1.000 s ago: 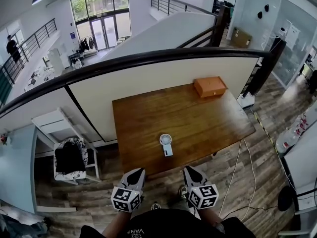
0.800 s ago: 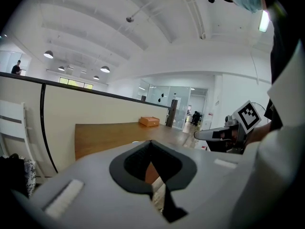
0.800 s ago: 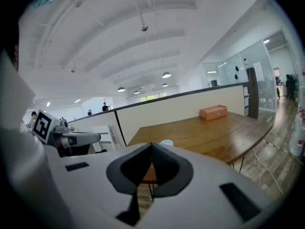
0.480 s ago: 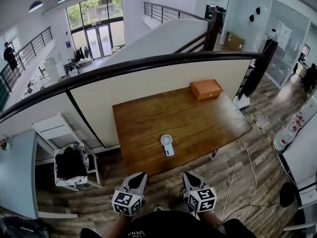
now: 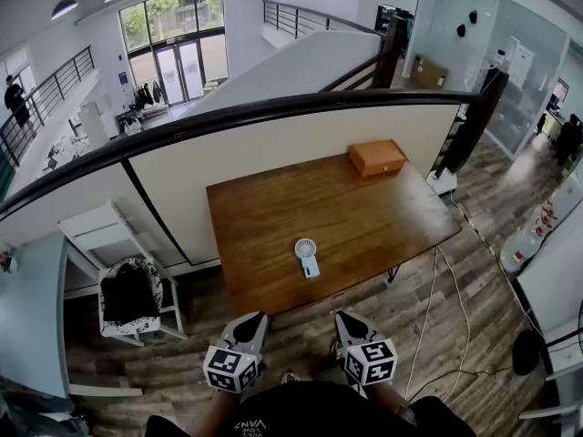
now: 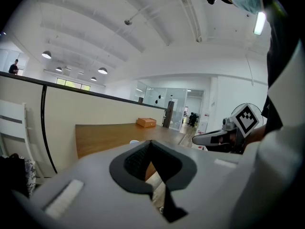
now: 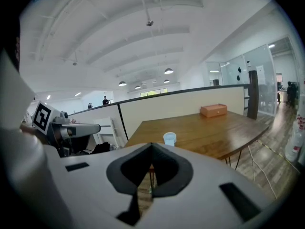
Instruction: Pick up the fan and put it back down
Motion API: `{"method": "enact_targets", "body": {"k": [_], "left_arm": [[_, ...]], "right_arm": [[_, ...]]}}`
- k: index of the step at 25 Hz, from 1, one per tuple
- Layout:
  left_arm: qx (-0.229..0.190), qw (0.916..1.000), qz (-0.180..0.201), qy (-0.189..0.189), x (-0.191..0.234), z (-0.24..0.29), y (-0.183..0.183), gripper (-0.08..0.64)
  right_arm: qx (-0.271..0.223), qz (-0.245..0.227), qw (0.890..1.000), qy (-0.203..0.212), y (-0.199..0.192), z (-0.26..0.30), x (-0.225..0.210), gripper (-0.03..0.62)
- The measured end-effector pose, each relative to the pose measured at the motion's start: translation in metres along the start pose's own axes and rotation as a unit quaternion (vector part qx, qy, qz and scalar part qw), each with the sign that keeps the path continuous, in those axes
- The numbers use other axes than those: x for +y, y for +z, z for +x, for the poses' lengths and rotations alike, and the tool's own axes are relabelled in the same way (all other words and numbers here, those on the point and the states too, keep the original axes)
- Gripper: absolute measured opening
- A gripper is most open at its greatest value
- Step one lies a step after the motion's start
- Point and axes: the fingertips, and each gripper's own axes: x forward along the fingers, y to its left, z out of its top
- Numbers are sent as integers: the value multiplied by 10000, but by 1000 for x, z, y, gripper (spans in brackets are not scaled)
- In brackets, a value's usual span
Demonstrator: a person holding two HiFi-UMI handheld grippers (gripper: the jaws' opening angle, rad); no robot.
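Fan (image 5: pixel 306 256) unmoved on the wooden table (image 5: pixel 383 226), left gripper (image 5: pixel 256 317) and right gripper (image 5: pixel 342 316) still short of its near edge, both pairs of jaws closed, empty

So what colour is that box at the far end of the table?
Orange-brown. The box shows best in the head view.

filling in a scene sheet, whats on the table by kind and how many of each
fan: 1
box: 1
total on the table: 2
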Motion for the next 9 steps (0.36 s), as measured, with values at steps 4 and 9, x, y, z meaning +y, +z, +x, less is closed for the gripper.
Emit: {"method": "enact_targets", "body": {"k": [4, 9], "left_arm": [[-10, 10000, -19, -2, -3, 2, -1, 11], [-22, 10000, -20, -38, -11, 4, -1, 11]], "right_arm": [[11, 12, 10000, -29, -2, -3, -3, 12], [22, 19, 10000, -30, -3, -8, -7, 12]]}}
